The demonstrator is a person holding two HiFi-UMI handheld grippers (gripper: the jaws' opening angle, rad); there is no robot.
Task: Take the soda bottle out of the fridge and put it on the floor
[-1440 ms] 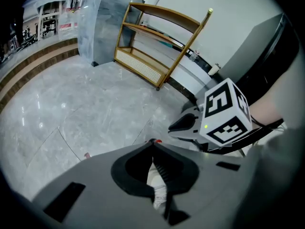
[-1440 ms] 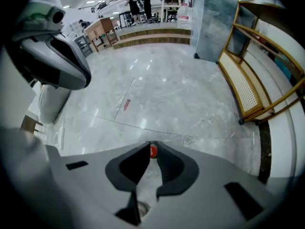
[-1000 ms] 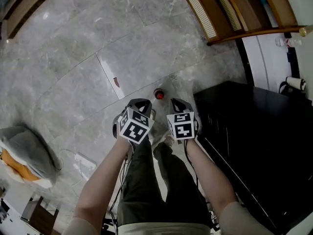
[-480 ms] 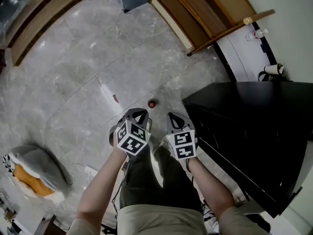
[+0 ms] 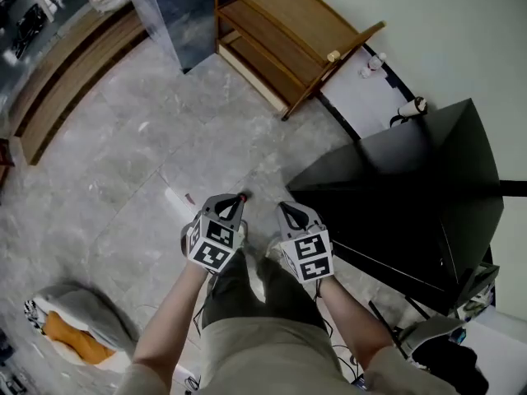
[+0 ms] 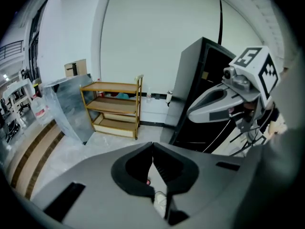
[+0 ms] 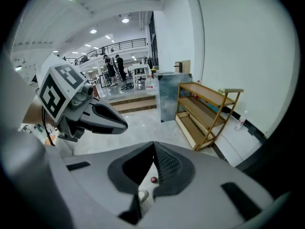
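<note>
left gripper [image 6: 152,146]: the 2 jaws are pressed together at the tips and nothing is between them. It points down at a slant, just left of the right gripper and not touching it.
right gripper [image 7: 153,145]: the 2 jaws are also pressed together and hold nothing.
soda bottle [image 5: 244,196]: it stands on the floor [image 5: 123,171]. From above, mostly its red cap shows. In the head view it is just past the tips of the left gripper, and it is low under both grippers. Neither one touches it.
fridge [image 5: 412,196]: black, to the right of the soda bottle, on the side of the right gripper.
wooden shelf [image 5: 272,31]: far, at the white wall, with 3 boards.
grey cushion [image 5: 82,323]: on the floor, near and left, with an orange part under it.
</note>
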